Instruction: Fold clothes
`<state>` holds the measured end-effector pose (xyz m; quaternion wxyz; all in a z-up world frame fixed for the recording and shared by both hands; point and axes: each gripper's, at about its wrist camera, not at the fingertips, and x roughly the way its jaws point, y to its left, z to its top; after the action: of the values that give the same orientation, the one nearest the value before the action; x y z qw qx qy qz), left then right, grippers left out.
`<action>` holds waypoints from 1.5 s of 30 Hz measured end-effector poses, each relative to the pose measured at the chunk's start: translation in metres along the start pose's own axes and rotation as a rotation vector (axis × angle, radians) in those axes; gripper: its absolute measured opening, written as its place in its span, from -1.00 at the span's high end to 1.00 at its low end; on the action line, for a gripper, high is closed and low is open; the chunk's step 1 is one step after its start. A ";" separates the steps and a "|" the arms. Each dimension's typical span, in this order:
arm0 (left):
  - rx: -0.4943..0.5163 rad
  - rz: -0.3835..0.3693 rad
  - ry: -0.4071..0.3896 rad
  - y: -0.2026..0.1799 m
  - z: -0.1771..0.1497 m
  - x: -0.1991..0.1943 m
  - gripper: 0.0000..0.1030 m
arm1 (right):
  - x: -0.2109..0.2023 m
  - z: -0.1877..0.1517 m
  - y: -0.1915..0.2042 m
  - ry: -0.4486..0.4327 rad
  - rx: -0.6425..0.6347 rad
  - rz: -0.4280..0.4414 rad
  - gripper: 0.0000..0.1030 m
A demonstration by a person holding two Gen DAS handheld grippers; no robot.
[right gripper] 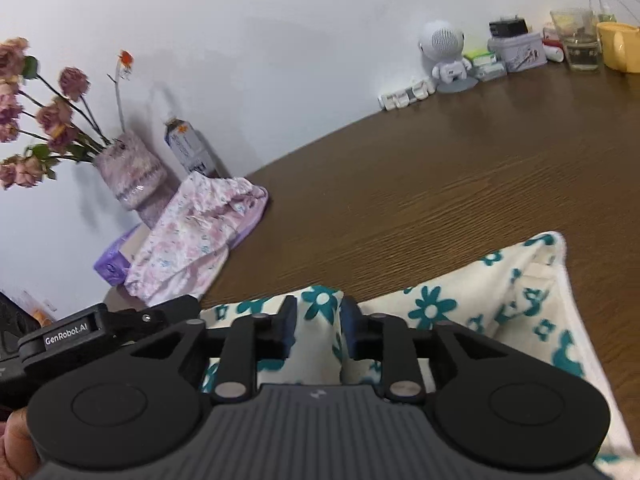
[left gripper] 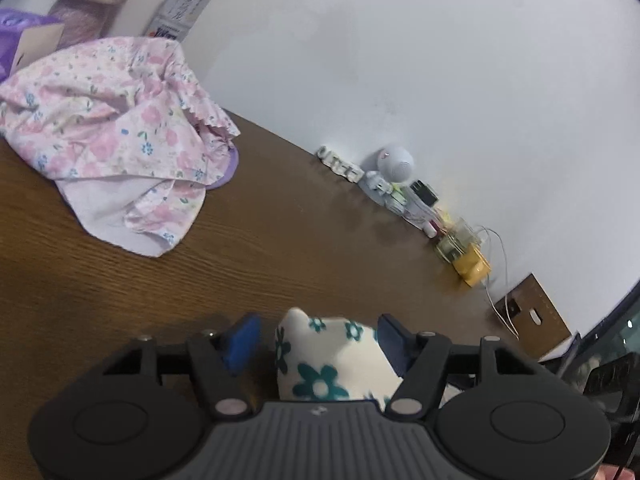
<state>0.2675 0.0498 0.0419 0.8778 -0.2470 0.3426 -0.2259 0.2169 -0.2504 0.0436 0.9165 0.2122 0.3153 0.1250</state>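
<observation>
cloth sits in both claws. the right claw (right gripper: 319, 326) pinches a raised fold of the cream cloth with teal flowers (right gripper: 520, 280), its pads pressed on it. the left claw (left gripper: 318, 338) stands wide, a hump of the same cloth between its pads; one side looks clear of it, so it seems loose. the rest lies spread on the desk (left gripper: 280, 240), so folding seems barely begun. further back the pink flowered garment (left gripper: 116, 128) lies crumpled, unfolded.
</observation>
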 end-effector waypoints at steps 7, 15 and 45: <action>0.027 0.019 0.045 -0.005 -0.010 0.008 0.42 | -0.001 -0.014 0.005 0.042 -0.038 -0.008 0.65; 0.042 0.017 0.038 -0.007 -0.021 -0.006 0.44 | -0.015 -0.022 0.003 0.037 -0.037 0.007 0.60; 0.029 0.015 -0.015 -0.019 -0.064 -0.045 0.48 | -0.049 -0.055 0.020 0.037 -0.128 -0.007 0.66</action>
<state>0.1872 0.0430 0.0337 0.8855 -0.2334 0.3345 -0.2226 0.1425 -0.2332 0.0399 0.9227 0.1498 0.3241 0.1455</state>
